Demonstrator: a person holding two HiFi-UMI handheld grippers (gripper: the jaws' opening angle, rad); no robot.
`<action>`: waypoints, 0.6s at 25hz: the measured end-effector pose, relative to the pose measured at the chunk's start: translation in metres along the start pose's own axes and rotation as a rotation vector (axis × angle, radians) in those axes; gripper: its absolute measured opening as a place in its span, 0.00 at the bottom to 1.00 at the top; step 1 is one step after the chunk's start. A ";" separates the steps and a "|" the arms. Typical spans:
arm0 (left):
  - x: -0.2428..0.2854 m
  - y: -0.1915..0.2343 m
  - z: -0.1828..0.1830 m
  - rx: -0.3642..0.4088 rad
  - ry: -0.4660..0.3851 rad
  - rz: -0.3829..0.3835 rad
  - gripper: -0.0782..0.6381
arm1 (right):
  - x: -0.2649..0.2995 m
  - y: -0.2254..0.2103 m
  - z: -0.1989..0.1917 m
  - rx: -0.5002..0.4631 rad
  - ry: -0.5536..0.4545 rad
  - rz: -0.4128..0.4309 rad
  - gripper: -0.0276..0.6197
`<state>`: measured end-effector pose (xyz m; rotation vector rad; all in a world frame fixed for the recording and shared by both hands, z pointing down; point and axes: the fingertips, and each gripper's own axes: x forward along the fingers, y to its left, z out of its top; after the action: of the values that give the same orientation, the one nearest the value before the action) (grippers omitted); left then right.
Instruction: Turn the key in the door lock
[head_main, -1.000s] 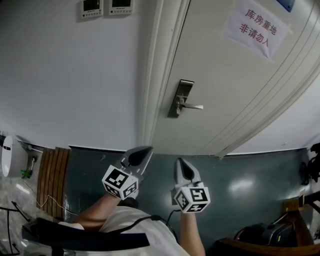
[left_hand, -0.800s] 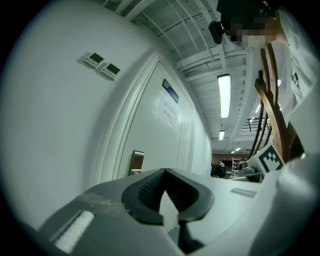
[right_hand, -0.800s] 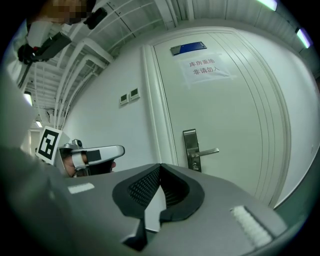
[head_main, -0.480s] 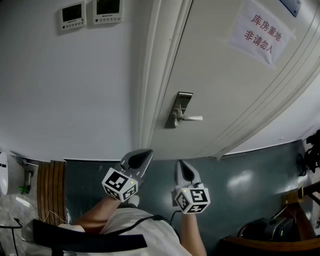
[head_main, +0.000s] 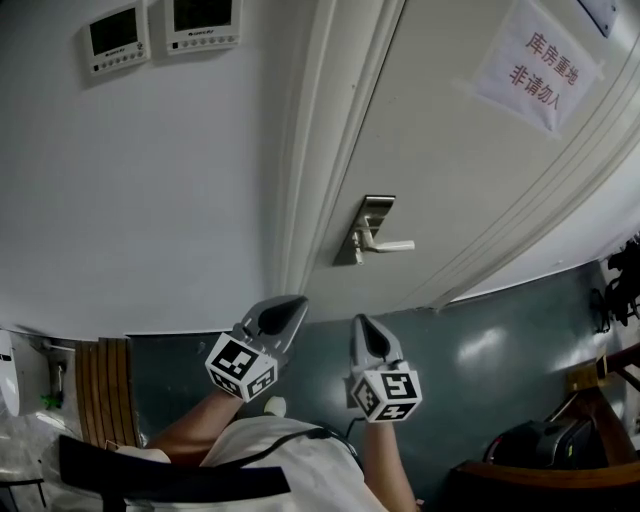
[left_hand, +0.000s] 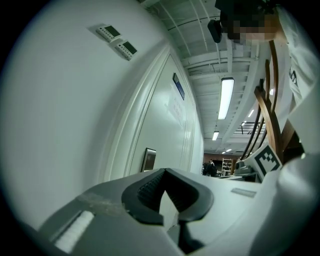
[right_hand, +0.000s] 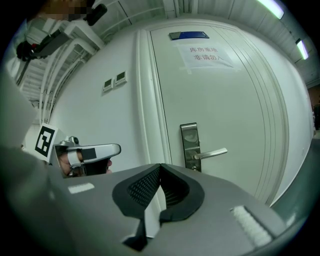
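Steel lock plate (head_main: 371, 218) on white door (head_main: 480, 170)

Quantity on the door (head_main: 480, 180): one lock plate (head_main: 365, 230), one lever handle (head_main: 395, 245), one paper notice (head_main: 537, 64). Quantity on the adjacent wall: two wall panels (head_main: 116, 38). Grippers total two: one left gripper (head_main: 288, 308), one right gripper (head_main: 363, 327).

We see the right gripper (right_hand: 160, 169), jaws closed and empty, pointing at door (right_hand: 235, 100); lock plate (right_hand: 189, 142), lever handle (right_hand: 212, 153) well ahead.
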<state>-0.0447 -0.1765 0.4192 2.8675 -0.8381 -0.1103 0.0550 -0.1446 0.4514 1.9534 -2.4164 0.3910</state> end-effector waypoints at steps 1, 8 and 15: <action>0.001 0.004 -0.001 -0.002 0.001 -0.002 0.12 | 0.004 0.000 -0.001 0.002 0.002 -0.003 0.05; 0.006 0.021 -0.007 -0.019 0.008 0.005 0.12 | 0.021 -0.008 -0.008 0.005 0.022 -0.022 0.05; 0.016 0.031 -0.011 -0.012 0.017 0.033 0.12 | 0.044 -0.025 -0.015 -0.024 0.051 -0.011 0.05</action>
<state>-0.0465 -0.2094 0.4348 2.8377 -0.8786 -0.0873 0.0669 -0.1885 0.4783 1.9216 -2.3672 0.4039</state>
